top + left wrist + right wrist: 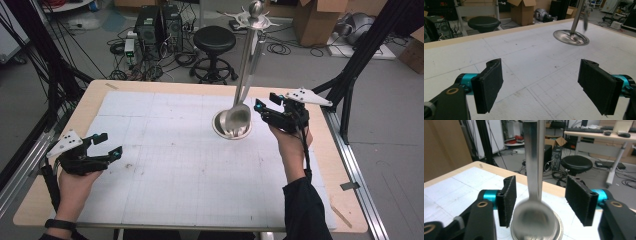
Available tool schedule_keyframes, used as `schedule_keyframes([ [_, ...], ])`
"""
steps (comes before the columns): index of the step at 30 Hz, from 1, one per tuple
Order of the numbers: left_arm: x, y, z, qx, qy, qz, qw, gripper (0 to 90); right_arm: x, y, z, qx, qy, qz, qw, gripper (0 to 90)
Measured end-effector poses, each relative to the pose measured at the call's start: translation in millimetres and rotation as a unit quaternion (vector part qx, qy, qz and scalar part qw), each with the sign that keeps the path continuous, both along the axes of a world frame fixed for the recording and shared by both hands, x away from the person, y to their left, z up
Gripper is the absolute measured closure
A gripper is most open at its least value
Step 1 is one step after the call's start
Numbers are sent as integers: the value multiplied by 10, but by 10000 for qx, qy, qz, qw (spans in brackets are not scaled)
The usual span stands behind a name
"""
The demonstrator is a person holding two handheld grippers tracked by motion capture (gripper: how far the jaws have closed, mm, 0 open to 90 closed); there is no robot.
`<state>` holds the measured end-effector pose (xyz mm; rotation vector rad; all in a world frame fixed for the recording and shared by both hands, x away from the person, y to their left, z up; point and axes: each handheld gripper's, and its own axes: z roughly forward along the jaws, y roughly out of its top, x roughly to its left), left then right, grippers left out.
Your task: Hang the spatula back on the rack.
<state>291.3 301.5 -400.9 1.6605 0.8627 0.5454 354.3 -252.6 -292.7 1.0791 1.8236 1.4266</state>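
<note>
One ladle (237, 118) hanging, bowl over stand base (218, 129)

In the right gripper view, the polished steel ladle (534, 220) hanging from the upright steel stand pole (534, 152) is blurred, and its bowl hides most of the round steel base (557, 230) behind it; the bottom edge cuts both off, and the top edge cuts off the pole. In the left gripper view, the pole (577, 15) runs out at the top, and the ladle (586, 20) there is a blurred streak. In the high view, the ladle bowl (237, 117) covers part of the base (218, 125).
</note>
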Motion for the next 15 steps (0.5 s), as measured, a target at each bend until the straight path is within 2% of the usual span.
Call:
schedule_keyframes([
  [5,-5,7,7,-19,-23,11,10000,205,-95,-24,-21,-34,-107,120,9999,245],
  [11,6,35,47,-130,-85,39,9999,204,-302,-89,-119,-87,-272,382,9989,173],
  [15,11,39,54,-142,-95,29,9999,204,-421,-163,-245,20,-330,456,9984,148],
])
